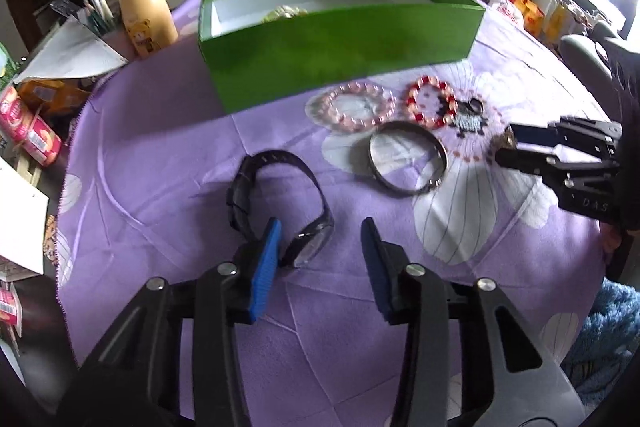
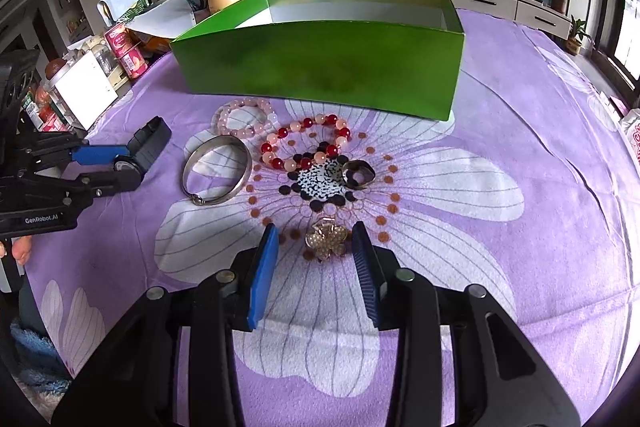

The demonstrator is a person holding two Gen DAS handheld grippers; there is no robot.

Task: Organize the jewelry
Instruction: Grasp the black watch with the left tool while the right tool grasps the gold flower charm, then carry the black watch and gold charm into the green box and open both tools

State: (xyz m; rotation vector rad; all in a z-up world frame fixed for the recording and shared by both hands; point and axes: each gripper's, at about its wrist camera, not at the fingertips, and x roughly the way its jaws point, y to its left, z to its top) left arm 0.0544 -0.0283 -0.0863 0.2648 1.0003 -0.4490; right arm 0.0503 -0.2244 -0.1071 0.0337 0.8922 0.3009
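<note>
A black wristwatch (image 1: 310,245) lies on the purple cloth between the blue pads of my left gripper (image 1: 321,223). Its face rests beside the left pad, with a gap to the right one. My right gripper (image 2: 315,227) straddles a gold flower brooch (image 2: 326,241) that lies flat; the pads stand apart from it. Further back lie a silver bangle (image 2: 245,167), a pink bead bracelet (image 2: 250,103), a red-and-cream bead bracelet (image 2: 308,123) and a dark ring (image 2: 358,175). Behind them stands an open green box (image 2: 320,63) with something pale inside.
A flowered purple cloth (image 2: 500,155) covers the table. Off its left edge stand a yellow jar (image 1: 146,15), snack packets (image 1: 32,131) and papers. My right gripper (image 1: 506,143) shows at the right of the left wrist view. A blue rug (image 1: 608,327) lies below.
</note>
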